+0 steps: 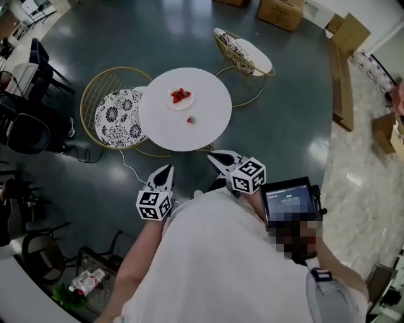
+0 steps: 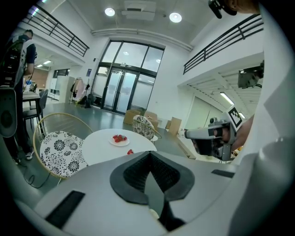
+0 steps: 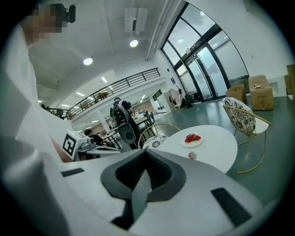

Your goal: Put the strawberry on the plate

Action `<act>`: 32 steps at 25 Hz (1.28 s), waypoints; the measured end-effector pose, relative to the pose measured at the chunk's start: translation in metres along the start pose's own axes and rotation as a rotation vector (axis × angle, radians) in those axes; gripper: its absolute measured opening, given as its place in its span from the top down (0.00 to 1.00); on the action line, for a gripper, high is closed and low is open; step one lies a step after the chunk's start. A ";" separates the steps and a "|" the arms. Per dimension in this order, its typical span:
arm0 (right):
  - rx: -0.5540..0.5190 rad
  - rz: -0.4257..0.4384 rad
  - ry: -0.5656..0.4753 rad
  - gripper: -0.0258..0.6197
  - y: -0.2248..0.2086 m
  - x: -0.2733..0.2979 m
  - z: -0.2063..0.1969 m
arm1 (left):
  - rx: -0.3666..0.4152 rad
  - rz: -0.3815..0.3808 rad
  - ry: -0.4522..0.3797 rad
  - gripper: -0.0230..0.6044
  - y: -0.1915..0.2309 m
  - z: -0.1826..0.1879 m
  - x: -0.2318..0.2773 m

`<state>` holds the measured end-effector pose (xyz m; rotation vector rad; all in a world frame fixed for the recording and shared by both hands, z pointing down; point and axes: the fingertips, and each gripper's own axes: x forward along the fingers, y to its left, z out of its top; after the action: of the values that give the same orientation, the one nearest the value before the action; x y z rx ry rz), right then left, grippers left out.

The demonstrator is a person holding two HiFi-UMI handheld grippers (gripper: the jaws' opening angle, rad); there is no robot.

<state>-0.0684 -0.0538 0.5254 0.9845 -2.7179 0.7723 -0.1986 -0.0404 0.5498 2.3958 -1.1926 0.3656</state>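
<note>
A round white table point(image 1: 208, 126) stands ahead of me with a small white plate point(image 1: 181, 101) holding several strawberries. One loose strawberry point(image 1: 190, 119) lies on the tabletop just nearer than the plate. Both grippers hang close to my body, well short of the table. My left gripper point(image 1: 168, 169) is shut and empty, and so is my right gripper point(image 1: 213, 156). The left gripper view shows the plate point(image 2: 120, 140) and the loose strawberry point(image 2: 130, 151) far beyond its jaws. In the right gripper view the plate point(image 3: 192, 139) and the strawberry point(image 3: 192, 155) are equally distant.
Two gold wire chairs with patterned cushions flank the table, one at the left point(image 1: 118, 115) and one at the back right point(image 1: 245, 53). Black office chairs point(image 1: 28, 129) crowd the left side. Cardboard boxes point(image 1: 281, 11) sit at the far wall. A white cable point(image 1: 129, 167) trails over the floor.
</note>
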 end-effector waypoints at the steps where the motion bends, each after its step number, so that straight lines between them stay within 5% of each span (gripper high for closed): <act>1: 0.003 0.002 0.002 0.95 0.001 0.000 0.000 | -0.003 -0.003 0.001 0.95 -0.001 0.000 -0.001; 9: -0.003 0.044 0.020 0.95 0.000 0.020 0.014 | -0.013 0.012 0.008 0.95 0.007 0.013 -0.003; 20: 0.001 0.072 0.045 0.95 -0.079 0.043 0.047 | 0.006 0.010 0.029 0.95 0.026 0.037 0.079; 32: 0.100 0.046 0.080 0.95 -0.157 0.072 0.024 | 0.069 -0.050 0.189 0.95 0.057 0.012 0.183</act>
<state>-0.0241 -0.2091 0.5923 0.8927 -2.6652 0.9427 -0.1357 -0.2026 0.6310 2.3831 -1.0494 0.6116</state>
